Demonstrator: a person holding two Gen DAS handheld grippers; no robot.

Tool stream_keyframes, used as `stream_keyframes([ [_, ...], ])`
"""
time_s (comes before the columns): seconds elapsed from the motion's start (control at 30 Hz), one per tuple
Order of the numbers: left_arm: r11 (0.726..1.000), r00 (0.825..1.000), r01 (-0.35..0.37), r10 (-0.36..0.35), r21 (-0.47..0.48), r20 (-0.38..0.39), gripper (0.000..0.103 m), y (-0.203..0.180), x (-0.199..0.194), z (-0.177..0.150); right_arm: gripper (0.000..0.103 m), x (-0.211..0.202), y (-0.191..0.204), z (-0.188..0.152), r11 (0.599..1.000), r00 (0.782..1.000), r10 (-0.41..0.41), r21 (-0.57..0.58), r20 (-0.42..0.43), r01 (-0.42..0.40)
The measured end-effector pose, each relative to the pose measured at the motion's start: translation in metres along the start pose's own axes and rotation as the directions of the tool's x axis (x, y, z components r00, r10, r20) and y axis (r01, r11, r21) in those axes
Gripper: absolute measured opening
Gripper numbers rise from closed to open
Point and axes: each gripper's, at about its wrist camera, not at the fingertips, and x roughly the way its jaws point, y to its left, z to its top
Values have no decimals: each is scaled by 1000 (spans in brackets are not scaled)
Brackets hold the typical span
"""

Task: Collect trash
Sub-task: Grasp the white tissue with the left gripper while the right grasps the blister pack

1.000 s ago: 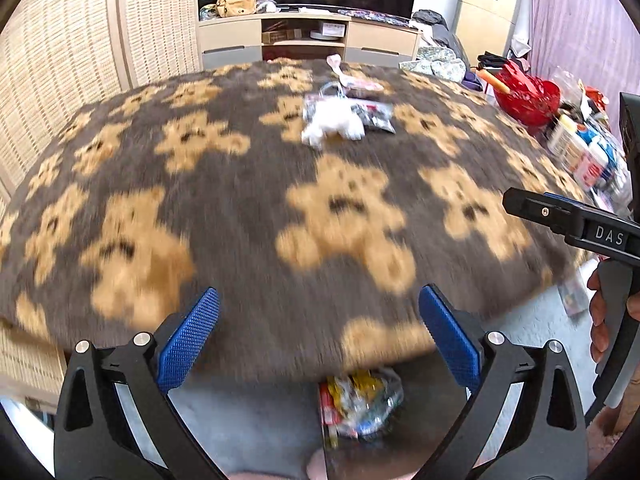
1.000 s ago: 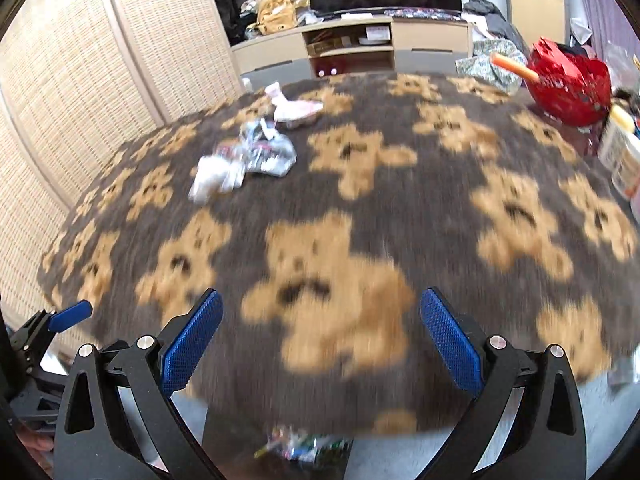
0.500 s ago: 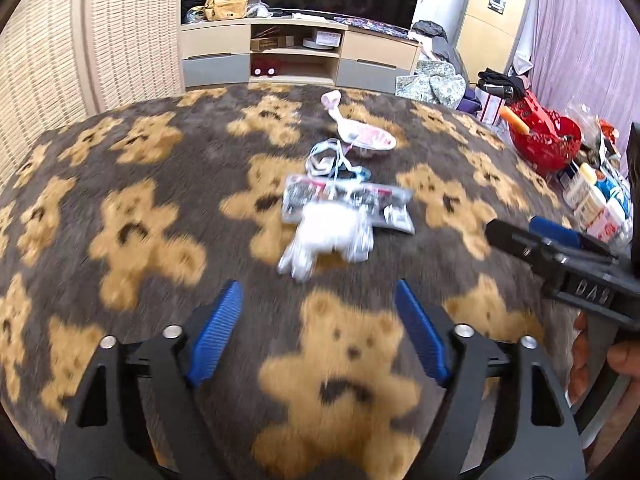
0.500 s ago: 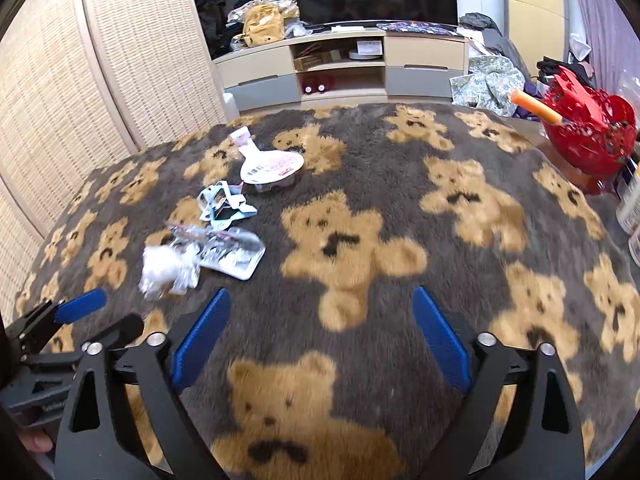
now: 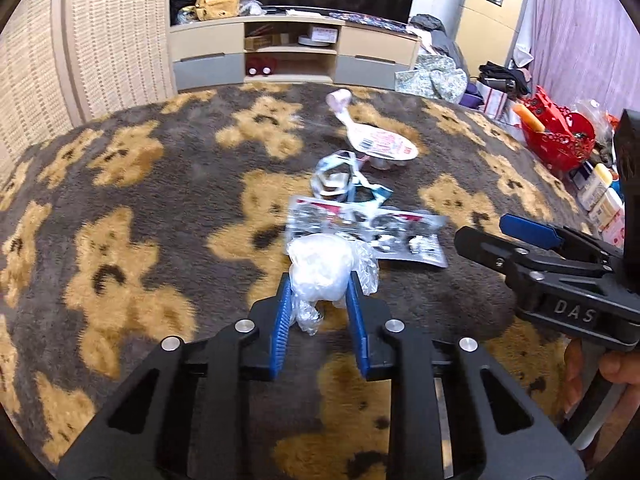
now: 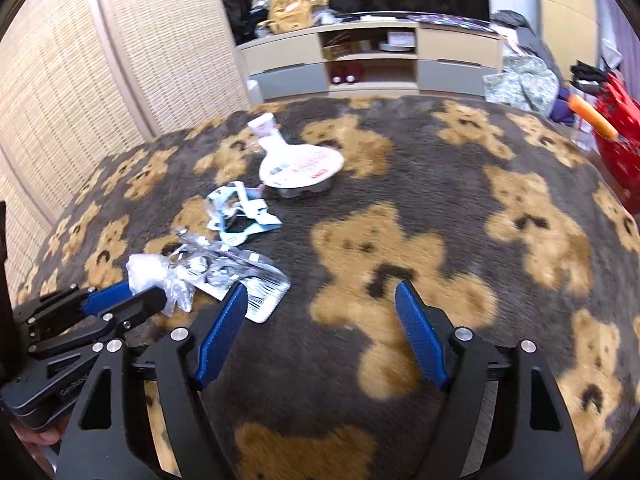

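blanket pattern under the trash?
Dark grey-brown blanket with tan teddy bears printed on it. It shows best in the right wrist view.

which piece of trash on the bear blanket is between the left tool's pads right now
The crumpled white plastic wad, nearest piece in the row; the left tool is closed on it. The flat wrapper, torn strip and peeled-lid cup lie untouched.

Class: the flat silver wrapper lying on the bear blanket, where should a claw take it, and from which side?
Grip the silver wrapper at its near barcode corner, coming from the near edge with the right claw. It lies flat, so only an edge offers a pinch, and that corner sits just ahead of the open jaws.
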Motion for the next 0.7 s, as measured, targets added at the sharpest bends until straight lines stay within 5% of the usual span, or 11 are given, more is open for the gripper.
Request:
stream_keyframes([
  [0.37,999,999,-53,53,4,-4,23,24,-1,2,31,30,30,10,997,997,47,-63,-57,-50],
  [0.6,998,998,-57,57,6,-14,23,22,-12,-9,28,12,39,-2,993,996,62,-92,-70,-68],
  [0.63,998,998,-58,58,6,-16,23,21,-15,-12,8,8,41,-5,992,994,73,-96,-78,-80],
  [0.7,998,998,-55,55,7,-20,24,18,-20,-17,6,-1,46,-12,990,994,72,-111,-84,-82],
])
